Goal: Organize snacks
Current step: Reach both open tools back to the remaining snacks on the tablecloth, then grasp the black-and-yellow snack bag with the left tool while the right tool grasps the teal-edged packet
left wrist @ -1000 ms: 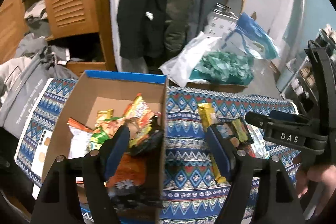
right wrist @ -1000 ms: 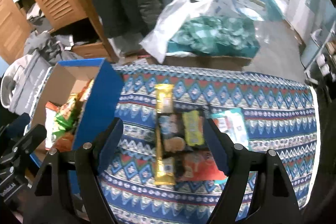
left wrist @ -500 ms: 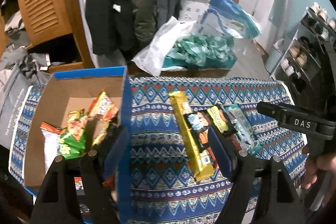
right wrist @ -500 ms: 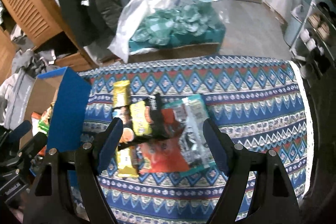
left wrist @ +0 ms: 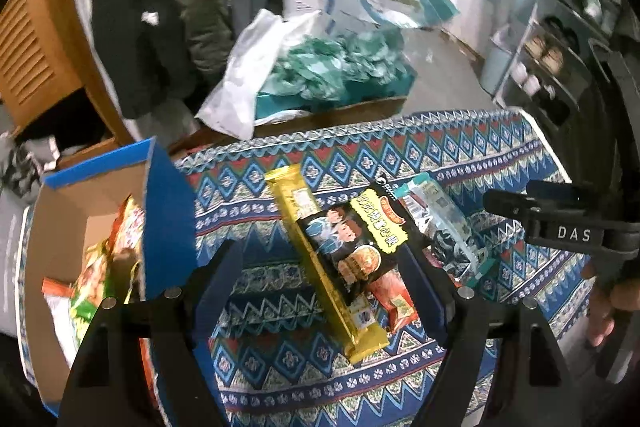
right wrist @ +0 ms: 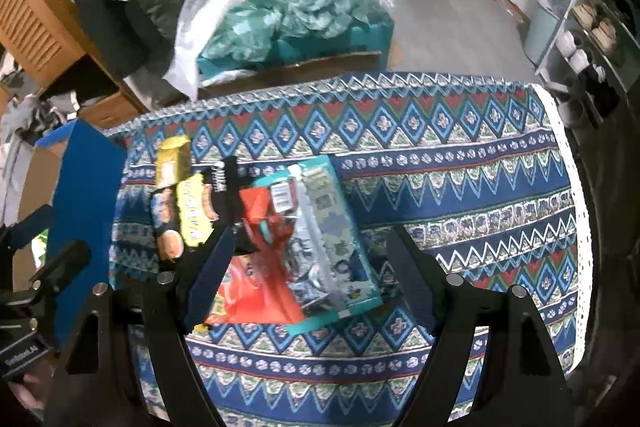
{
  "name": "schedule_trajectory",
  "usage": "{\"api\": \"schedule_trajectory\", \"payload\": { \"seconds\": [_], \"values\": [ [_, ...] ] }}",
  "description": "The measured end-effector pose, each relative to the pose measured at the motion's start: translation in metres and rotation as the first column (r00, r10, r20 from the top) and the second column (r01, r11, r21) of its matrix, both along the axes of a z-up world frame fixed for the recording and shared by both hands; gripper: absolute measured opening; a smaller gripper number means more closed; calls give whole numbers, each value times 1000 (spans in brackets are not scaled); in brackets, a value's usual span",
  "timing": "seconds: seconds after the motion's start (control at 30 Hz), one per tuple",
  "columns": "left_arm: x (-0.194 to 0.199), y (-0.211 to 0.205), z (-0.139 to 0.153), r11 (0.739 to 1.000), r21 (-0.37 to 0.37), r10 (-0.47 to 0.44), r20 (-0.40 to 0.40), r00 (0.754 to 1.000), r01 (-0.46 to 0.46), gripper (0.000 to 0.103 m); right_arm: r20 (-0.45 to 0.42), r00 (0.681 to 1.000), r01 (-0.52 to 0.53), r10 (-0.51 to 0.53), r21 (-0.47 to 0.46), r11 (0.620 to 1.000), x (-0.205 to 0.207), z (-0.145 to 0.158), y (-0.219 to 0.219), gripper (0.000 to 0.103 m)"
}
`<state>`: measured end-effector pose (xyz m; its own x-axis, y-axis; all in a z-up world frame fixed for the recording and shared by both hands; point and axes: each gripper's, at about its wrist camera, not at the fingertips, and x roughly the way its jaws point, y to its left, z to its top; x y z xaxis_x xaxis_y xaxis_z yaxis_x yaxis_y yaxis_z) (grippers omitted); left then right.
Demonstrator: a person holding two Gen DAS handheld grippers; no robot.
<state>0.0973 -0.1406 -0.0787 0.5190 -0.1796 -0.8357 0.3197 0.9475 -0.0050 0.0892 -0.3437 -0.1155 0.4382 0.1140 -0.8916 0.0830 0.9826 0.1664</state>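
Patterned bench with snack packets.
Both the left gripper and right gripper hung spread, empty; left jaws just widening; box at nine o'clock.

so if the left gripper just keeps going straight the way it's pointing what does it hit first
Most likely the long gold snack bar, which lies between the open fingers of the left gripper with the black snack packet overlapping its right side. Nothing else seems to lie in the way, though depth is hard to judge in this fisheye view.
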Motion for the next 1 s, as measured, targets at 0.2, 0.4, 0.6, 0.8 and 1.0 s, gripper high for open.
{"api": "schedule_trajectory", "payload": {
  "seconds": [0.2, 0.4, 0.6, 0.8, 1.0],
  "values": [
    [11, -25, -14, 990, 71, -121, 9, 993, 120, 81, -41, 999, 7, -7, -8, 1000, 9, -20, -9, 79],
    [23, -41, -31, 974, 74, -211, -29, 977, 212, 87, -79, 997, -13, 11, -22, 1000, 14, -41, -10, 79],
    [38, -50, -49, 963, 73, -252, -89, 964, 259, 87, -114, 993, -21, 18, -26, 999, 22, -62, -13, 79],
    [46, -58, -64, 939, 117, -308, -129, 943, 323, 87, -158, 987, -47, 42, -27, 999, 32, -85, -8, 79],
    [49, -61, -79, 913, 131, -363, -168, 917, 385, 88, -198, 977, -86, 79, -28, 996, 38, -104, 1, 79]
  ]
}}
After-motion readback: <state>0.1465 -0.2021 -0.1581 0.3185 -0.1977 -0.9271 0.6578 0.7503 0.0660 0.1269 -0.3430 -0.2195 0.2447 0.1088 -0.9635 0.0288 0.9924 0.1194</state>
